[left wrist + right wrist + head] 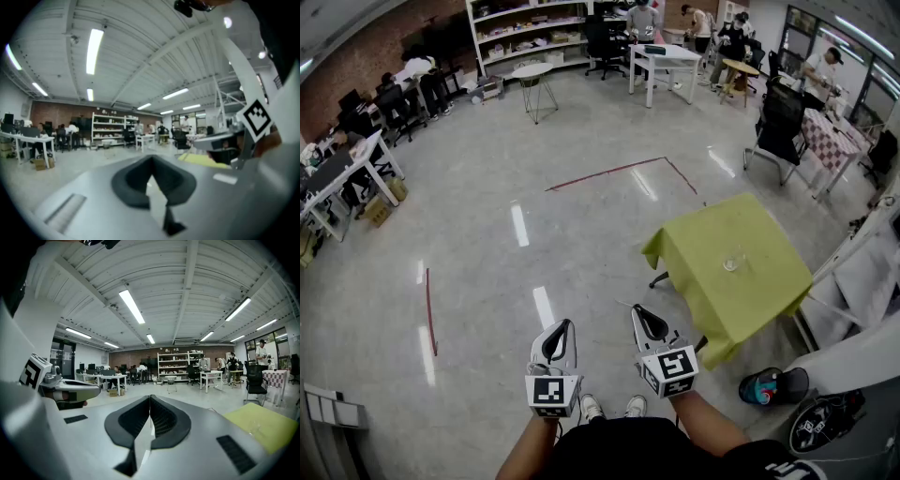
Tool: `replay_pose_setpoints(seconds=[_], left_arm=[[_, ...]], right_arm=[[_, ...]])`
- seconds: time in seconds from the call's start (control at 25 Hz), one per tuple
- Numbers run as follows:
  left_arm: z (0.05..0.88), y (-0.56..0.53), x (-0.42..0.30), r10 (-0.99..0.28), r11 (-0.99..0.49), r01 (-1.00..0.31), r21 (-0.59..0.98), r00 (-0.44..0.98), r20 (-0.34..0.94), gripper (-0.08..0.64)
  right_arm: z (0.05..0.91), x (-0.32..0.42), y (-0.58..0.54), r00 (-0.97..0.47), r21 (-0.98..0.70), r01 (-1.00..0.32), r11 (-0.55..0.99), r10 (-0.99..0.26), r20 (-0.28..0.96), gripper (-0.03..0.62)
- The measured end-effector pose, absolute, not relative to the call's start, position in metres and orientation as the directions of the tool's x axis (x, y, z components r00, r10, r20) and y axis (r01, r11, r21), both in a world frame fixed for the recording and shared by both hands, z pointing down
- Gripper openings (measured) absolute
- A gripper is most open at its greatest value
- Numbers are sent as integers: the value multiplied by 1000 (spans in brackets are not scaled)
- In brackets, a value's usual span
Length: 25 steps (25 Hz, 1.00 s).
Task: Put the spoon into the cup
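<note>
A small clear glass cup (731, 263) stands near the middle of a table draped in yellow-green cloth (759, 300), ahead and to my right. I cannot make out a spoon in any view. My left gripper (566, 325) and right gripper (638, 310) hang side by side over the bare floor, well short of the table, each with its jaws closed together and nothing between them. In the left gripper view the left gripper (151, 160) points across the room, with the yellow-green cloth (206, 160) at the right. In the right gripper view the right gripper (150, 397) is shut and the cloth (262, 420) lies at the lower right.
A teal and black bag (772, 385) lies on the floor by the table's near corner. White boards (862, 281) lean to the table's right. Red tape lines (619, 171) mark the floor. A black chair (780, 127), desks and several people are far off.
</note>
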<state>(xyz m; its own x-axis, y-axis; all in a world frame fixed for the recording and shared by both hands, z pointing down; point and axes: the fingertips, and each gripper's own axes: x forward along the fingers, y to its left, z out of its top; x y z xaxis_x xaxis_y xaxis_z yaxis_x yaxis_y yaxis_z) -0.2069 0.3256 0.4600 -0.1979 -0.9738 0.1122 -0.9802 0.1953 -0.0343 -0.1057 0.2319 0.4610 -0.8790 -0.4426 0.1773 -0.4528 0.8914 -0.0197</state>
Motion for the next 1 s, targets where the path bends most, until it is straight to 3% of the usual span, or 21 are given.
replay_pose_setpoints(seconds=[1.0], left_arm=[[456,338,-239,-986,137,-989,-49,-141,90,6]], right_arm=[[454,-144,257,-875,-19,-470,883,-463,143,11]])
